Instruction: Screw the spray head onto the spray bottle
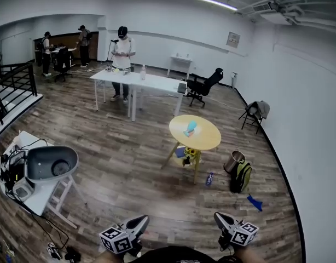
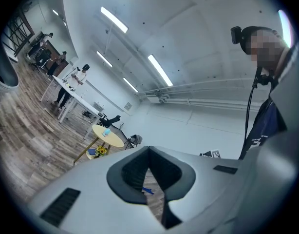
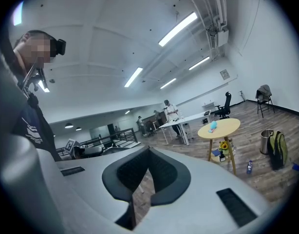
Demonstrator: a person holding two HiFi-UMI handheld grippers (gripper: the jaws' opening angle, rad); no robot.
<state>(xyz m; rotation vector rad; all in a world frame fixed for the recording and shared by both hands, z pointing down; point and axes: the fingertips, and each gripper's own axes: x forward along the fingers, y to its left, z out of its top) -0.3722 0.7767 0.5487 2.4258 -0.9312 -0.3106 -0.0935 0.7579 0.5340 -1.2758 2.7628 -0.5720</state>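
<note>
Your left gripper [image 1: 139,221] and right gripper [image 1: 221,219]: grey jaws, cubes [image 1: 114,240] with black-and-white square markers. Ahead of them, yellow table [image 1: 206,138] carries a pale blue object [image 1: 190,127]; floor [image 1: 129,169] brown wood-grain; blue scrap [image 1: 254,202] beside right gripper.

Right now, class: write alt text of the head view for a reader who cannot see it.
The left tongs and right tongs, both shut and empty, poke up from the bottom edge over a wooden floor. Ahead stands a round yellow table bearing a small light-blue object; further back, a person stands at a white table.

Tool [image 3: 149,150], jaws together, faces round yellow table [image 3: 228,126].
</note>
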